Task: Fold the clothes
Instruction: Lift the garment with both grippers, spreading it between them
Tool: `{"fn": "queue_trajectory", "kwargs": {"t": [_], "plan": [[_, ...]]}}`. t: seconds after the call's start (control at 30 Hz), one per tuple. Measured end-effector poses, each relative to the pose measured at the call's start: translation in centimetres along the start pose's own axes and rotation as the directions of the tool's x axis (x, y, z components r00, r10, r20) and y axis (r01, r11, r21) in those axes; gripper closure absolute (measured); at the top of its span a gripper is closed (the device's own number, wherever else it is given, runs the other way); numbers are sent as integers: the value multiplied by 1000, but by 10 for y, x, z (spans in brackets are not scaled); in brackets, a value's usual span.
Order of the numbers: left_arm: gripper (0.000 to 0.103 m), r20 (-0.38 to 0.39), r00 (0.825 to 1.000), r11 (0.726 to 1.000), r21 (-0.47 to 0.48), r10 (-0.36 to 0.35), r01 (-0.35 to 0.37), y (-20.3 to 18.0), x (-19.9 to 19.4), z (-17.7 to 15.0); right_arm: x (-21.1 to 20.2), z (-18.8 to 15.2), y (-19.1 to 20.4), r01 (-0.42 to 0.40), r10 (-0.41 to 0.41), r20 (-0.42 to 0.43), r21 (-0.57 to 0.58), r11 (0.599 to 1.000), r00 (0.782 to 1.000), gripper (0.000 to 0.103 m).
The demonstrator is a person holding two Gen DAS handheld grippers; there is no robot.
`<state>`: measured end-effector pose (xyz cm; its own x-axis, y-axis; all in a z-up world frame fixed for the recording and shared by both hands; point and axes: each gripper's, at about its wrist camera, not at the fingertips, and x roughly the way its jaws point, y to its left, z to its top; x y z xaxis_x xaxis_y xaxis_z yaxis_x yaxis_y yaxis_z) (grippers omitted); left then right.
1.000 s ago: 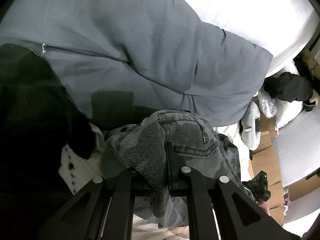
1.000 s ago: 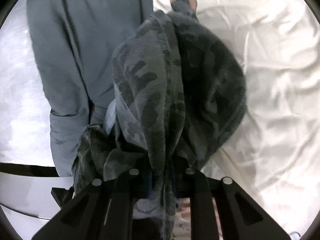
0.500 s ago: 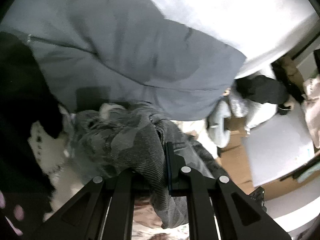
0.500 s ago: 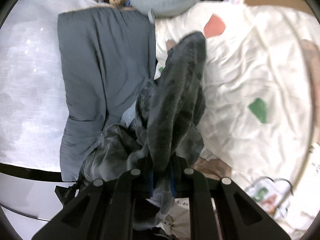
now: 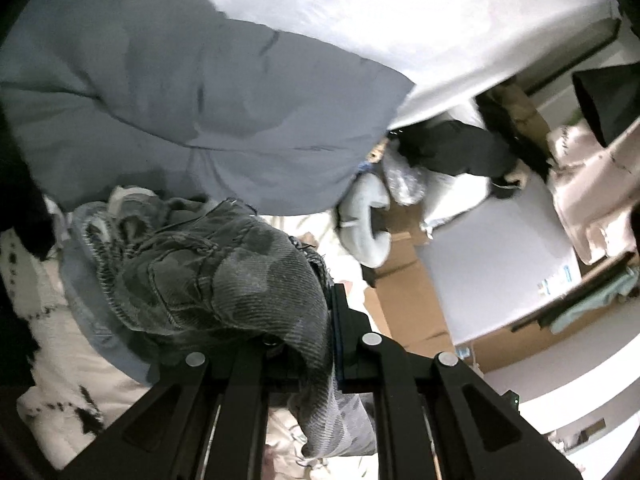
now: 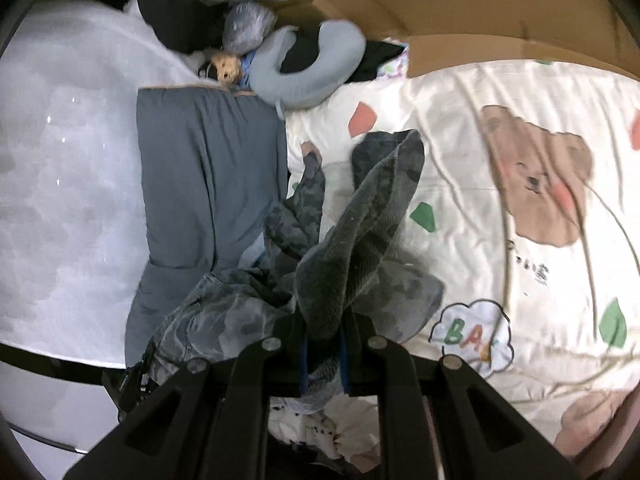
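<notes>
Over a bed [image 6: 500, 128] with a bear-print sheet, both tongs, left [image 5: 316, 332] and right [image 6: 322, 344], pinch the bunched camouflage trousers [image 6: 360, 232] aloft, whose dangling legs might snag the grey folded garment [image 6: 208, 176] alongside.

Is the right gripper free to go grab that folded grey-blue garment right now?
Probably not: the right gripper is shut on the camouflage garment, which hangs between it and the folded grey-blue garment.

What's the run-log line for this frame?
step: lift to spread | left gripper: shut on camo pants | right gripper: shut on camo pants | folded grey garment: beside, on bed
</notes>
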<state>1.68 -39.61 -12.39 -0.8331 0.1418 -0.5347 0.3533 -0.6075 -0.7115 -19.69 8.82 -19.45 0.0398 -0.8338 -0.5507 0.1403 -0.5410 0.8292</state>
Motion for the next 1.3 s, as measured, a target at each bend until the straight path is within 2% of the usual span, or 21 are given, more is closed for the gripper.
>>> {"fn": "queue_trajectory", "kwargs": {"t": [0.3, 0.53, 0.73, 0.93, 1.3], "plan": [[95, -18, 997, 996, 31, -78, 79, -45, -11, 4, -72, -25, 9, -32, 32, 112, 2, 999, 993, 93], [95, 14, 987, 985, 71, -160, 159, -89, -39, 16, -127, -37, 41, -68, 79, 188, -61, 996, 979, 93], [95, 69, 966, 961, 137, -251, 240, -136, -79, 34, -165, -43, 70, -99, 126, 238, -120, 988, 963, 93], [95, 104, 934, 924, 218, -341, 313, -188, -117, 50, -199, -51, 91, -132, 174, 284, -161, 978, 943, 93], [95, 134, 894, 881, 286, -427, 377, -258, -165, 58, -270, -60, 129, -177, 258, 352, -247, 953, 900, 93]]}}
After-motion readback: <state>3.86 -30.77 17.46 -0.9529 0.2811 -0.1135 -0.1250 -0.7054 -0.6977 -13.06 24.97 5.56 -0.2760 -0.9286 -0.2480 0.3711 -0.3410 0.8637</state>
